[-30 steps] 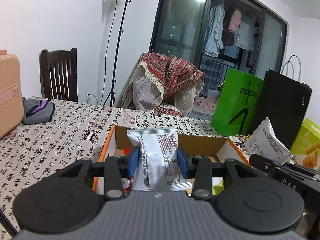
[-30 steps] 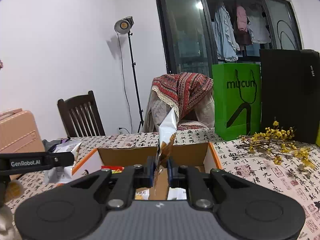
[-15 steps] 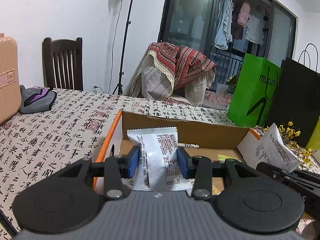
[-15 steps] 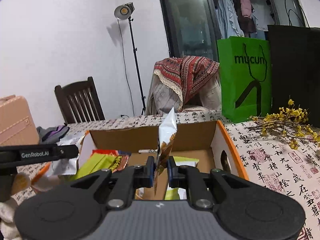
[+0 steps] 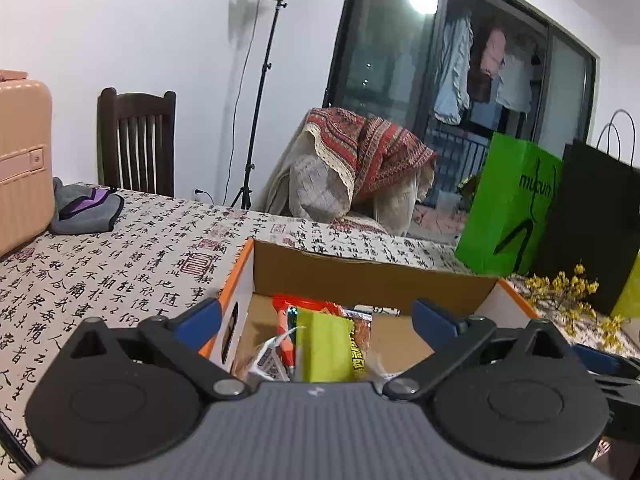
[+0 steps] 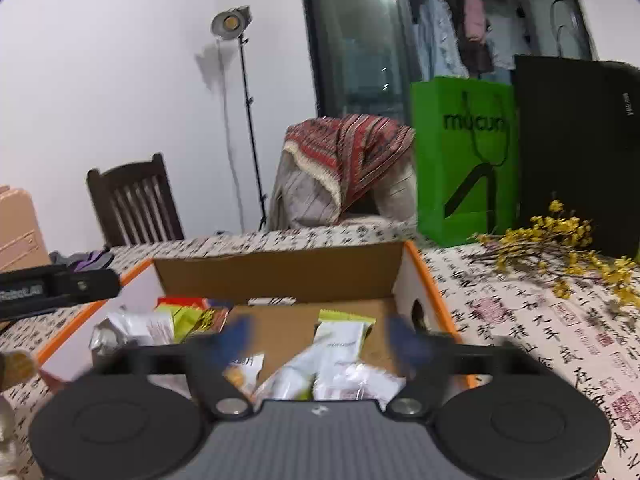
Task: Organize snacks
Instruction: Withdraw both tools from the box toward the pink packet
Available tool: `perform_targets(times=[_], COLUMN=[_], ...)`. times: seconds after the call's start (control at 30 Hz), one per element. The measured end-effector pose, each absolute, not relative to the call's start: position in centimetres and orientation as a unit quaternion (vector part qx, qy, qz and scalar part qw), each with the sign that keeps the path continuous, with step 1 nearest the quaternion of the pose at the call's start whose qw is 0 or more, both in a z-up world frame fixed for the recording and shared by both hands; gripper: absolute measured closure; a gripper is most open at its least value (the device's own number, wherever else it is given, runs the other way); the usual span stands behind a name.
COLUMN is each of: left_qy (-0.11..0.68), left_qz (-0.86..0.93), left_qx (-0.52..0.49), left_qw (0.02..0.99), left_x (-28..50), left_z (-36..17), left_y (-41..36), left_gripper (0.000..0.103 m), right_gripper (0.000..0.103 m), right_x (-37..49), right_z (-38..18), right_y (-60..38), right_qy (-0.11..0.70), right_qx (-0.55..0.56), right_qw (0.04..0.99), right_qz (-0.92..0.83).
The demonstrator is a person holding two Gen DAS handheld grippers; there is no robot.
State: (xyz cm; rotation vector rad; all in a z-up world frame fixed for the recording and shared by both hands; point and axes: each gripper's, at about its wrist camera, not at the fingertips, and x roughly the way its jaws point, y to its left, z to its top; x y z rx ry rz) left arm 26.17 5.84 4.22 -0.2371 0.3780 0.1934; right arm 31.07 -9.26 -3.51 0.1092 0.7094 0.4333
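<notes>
snacks (image 6: 340, 344) lie in box (image 6: 280, 276); claws opening.

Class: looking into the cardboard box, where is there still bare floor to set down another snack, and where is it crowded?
Bare brown floor shows along the back wall of the cardboard box, between the red packet and the green-topped white packet. The near half is crowded with packets. Both grippers, left and right, are opening, gripping nothing.

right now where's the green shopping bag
The green shopping bag stands upright on the table at the right, behind the cardboard box, beside the black bag.
</notes>
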Motion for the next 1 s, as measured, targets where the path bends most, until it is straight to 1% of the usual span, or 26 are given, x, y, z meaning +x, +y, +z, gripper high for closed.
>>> perform_targets(times=[0.2,0.47,0.7,0.87,1.0], left_qy=[0.200,0.199,0.200,0.227,0.233], left_qz=[0.105,0.110,0.114,0.124,0.113], left_qx=[-0.126,-0.124,-0.132,-0.136,-0.127], left_qw=[0.966,0.966,0.964,0.956,0.957], left_x=[26.6,26.4,26.0,25.5,23.9], left_z=[3.9,3.9,4.7,6.2,6.6], left_y=[6.3,6.3,6.3,6.4,6.5], left_gripper=[0.000,0.000,0.000,0.000,0.000], right_gripper=[0.000,0.000,0.000,0.000,0.000], right_x=[31.1,31.0,30.7,30.5,29.5], right_z=[-3.4,-3.3,-2.1,-0.5,0.5], right_y=[-9.2,-9.3,-9.7,-10.3,-11.4], right_qy=[0.343,0.340,0.329,0.348,0.358], right_qx=[0.047,0.048,0.050,0.044,0.054], right_qw=[0.914,0.916,0.920,0.912,0.904], right_qz=[0.210,0.207,0.208,0.214,0.227])
